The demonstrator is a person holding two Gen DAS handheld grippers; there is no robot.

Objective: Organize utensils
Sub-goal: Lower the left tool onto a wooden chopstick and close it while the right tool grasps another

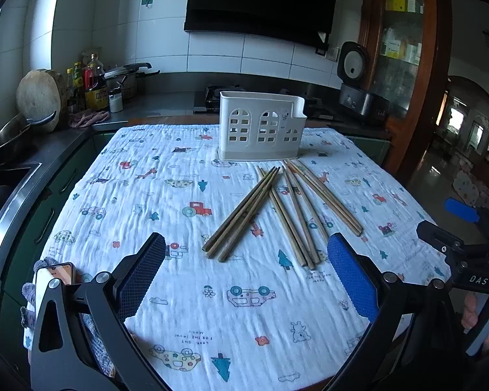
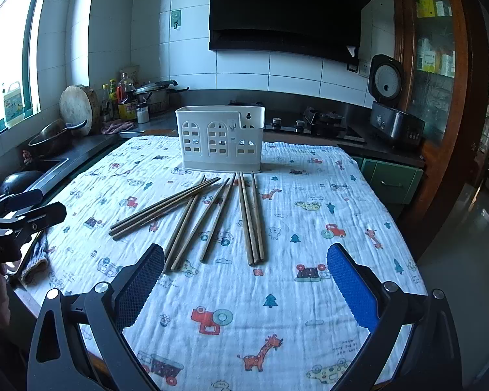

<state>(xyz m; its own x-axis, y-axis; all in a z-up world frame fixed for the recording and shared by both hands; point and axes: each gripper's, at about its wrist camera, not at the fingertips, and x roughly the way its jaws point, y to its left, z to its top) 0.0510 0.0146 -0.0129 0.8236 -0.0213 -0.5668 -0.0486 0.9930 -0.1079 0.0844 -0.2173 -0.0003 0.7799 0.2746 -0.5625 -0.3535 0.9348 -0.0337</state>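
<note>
Several wooden chopsticks (image 1: 277,210) lie loose and fanned out on the printed cloth (image 1: 146,202), in front of a white plastic utensil holder (image 1: 260,127) that stands upright at the table's far side. My left gripper (image 1: 246,270) is open and empty, just short of the near ends of the chopsticks. In the right wrist view the chopsticks (image 2: 208,215) and the holder (image 2: 220,138) show again. My right gripper (image 2: 246,280) is open and empty, also near the chopsticks' close ends. Each gripper shows at the edge of the other's view.
A phone (image 1: 53,280) and a knitted cloth lie at the table's near left corner. A sink (image 2: 45,166), pans, bottles (image 2: 124,97) and a cutting board line the left counter. A stove (image 2: 313,123) and rice cooker (image 2: 391,114) stand behind the table.
</note>
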